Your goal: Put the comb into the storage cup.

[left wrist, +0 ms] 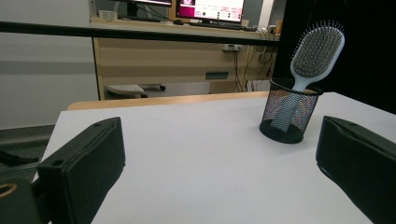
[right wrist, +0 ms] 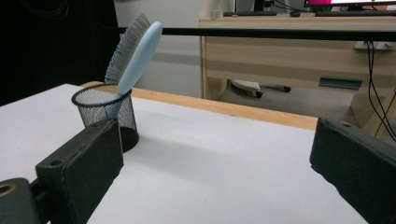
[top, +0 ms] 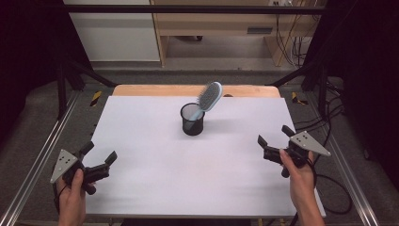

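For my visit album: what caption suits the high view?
Two open hand-held grippers, left and right, flank a hairbrush leaning in a mesh cup.

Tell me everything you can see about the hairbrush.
The hairbrush is pale blue, plastic by the look, with an oval paddle head and a grey bristle pad. It stands handle-down in the black mesh cup near the table's far middle, leaning up and to the right in the high view, head well above the rim. Its handle shows through the mesh. Only the cup touches it; both grippers are far off.
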Demonstrator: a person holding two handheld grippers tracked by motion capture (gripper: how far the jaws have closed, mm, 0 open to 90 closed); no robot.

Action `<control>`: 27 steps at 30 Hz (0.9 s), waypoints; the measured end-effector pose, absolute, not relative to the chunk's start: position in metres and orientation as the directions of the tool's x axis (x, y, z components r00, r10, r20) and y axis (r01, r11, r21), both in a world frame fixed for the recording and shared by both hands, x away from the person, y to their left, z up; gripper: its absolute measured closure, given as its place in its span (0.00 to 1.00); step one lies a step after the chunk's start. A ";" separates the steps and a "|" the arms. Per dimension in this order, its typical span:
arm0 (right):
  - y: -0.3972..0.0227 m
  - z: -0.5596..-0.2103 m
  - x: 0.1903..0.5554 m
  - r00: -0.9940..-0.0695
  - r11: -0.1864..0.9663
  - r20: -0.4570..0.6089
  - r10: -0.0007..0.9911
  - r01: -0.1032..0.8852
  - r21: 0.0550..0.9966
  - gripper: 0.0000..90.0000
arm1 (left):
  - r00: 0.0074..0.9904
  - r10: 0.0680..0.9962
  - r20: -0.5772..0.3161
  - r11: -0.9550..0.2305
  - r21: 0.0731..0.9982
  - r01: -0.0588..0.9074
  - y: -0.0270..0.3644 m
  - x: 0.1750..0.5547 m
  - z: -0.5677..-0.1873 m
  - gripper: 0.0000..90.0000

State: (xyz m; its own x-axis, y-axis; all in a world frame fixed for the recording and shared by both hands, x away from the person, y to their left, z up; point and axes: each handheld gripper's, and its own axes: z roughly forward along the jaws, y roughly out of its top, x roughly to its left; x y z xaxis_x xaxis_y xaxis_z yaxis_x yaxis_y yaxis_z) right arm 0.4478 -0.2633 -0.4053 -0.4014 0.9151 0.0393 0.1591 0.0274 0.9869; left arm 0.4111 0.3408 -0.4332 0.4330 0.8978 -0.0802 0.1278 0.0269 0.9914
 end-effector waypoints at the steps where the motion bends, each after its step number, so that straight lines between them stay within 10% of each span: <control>1: -0.264 -0.407 0.446 -0.402 0.032 0.036 0.915 0.161 0.986 0.03 | 0.433 0.898 -0.081 0.028 0.992 0.127 0.341 0.411 -0.433 0.02; 27: -0.262 -0.447 0.431 -0.422 0.046 0.033 0.906 0.174 0.984 0.03 | 0.447 0.888 -0.108 0.057 0.990 0.126 0.341 0.411 -0.434 0.02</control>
State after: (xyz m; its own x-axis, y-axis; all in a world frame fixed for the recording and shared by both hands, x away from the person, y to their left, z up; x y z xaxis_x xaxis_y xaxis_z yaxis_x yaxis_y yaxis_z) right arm 0.4314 -0.2619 -0.4466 -0.4222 0.9059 0.0327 0.1740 0.0456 0.9837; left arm 0.4112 0.3414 -0.4341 0.4467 0.8882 -0.1075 0.1259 0.0566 0.9904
